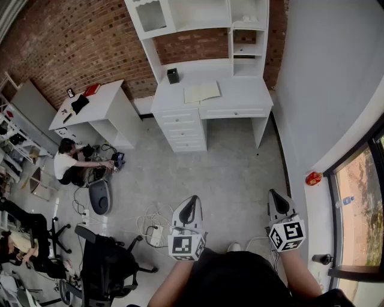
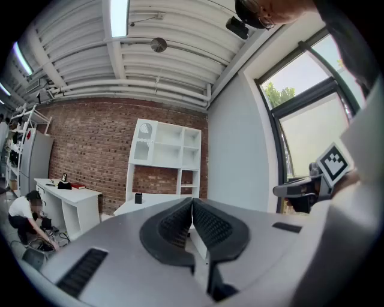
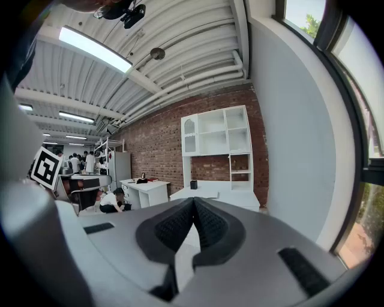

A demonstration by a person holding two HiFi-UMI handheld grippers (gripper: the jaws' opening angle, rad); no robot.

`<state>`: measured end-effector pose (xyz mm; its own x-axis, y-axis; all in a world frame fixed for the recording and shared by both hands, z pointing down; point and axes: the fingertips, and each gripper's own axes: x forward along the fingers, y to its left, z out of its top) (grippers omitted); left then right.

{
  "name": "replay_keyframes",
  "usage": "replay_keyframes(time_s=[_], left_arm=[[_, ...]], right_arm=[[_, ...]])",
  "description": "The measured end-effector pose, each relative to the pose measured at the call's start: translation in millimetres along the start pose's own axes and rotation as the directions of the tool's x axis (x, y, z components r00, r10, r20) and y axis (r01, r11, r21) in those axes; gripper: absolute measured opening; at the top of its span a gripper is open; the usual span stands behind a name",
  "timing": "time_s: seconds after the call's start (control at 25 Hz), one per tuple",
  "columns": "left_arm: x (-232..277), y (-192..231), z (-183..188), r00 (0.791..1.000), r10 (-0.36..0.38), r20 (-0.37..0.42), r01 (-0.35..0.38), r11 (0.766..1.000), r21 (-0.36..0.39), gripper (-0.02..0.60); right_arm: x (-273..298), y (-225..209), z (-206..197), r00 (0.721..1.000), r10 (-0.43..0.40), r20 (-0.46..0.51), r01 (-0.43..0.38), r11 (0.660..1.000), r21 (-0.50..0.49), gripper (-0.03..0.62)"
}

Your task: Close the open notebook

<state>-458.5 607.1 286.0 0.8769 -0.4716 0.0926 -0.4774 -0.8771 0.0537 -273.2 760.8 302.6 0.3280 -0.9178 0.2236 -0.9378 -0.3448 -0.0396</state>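
Fingers [image 2: 174, 226] of the left gripper [image 1: 191, 202] meet tip to tip with nothing between them, and it's the same on the right gripper [image 1: 275, 195], whose fingers [image 3: 175, 228] are pressed together and empty. In the head view both grippers hang side by side over the grey floor [image 1: 240, 162], the left near six o'clock, the right towards five. Up at twelve o'clock, well apart from both, the open notebook [image 1: 201, 92] lies flat on the white desk [image 1: 246, 96], pages spread, below the shelf unit [image 1: 198, 18]. A small black container [image 1: 173, 75] stands at ten o'clock from the notebook, near but not touching. At nine o'clock a person [image 1: 66, 165] crouches on the floor beside a second white table [image 1: 105, 102], and a black office chair [image 1: 108, 264] sits at seven.
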Motion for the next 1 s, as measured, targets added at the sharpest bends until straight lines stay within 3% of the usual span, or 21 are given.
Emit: replay_keyframes(time_s=[0.48, 0.56, 0.64, 0.76, 0.88, 1.0], left_arm=[[19.6, -1.9, -6.1, 1.000, 0.013, -0.014, -0.013, 1.000, -0.022, 0.008], [20.4, 1.0, -6.5, 1.000, 0.020, -0.013, -0.020, 0.999, -0.035, 0.009], [20.6, 2.9, -6.7, 1.000, 0.024, -0.009, -0.024, 0.999, -0.034, 0.018], [23.0, 5.5, -14.9, 0.999, 0.026, -0.033, -0.027, 0.999, -0.022, 0.138], [26.9, 12.0, -27.3, 0.997, 0.041, -0.068, -0.043, 0.999, -0.028, 0.304], [26.2, 21.0, -35.7, 0.993, 0.083, -0.084, -0.087, 0.995, -0.045, 0.358]], right_arm=[[16.8, -21.1, 2.5, 0.999, 0.043, -0.006, -0.043, 0.999, -0.011, -0.002], [17.7, -27.7, 1.1, 0.999, 0.048, -0.006, -0.047, 0.999, 0.015, 0.078], [17.0, -38.6, -2.4, 0.999, 0.034, -0.010, -0.033, 0.999, 0.034, 0.095], [16.5, -53.8, -10.6, 1.000, 0.006, -0.027, -0.004, 0.999, 0.054, 0.206], [15.8, -65.8, -17.2, 0.998, -0.039, -0.044, 0.041, 0.997, 0.065, 0.346], [10.8, -76.8, -25.0, 0.993, -0.095, -0.064, 0.100, 0.993, 0.071, 0.441]])
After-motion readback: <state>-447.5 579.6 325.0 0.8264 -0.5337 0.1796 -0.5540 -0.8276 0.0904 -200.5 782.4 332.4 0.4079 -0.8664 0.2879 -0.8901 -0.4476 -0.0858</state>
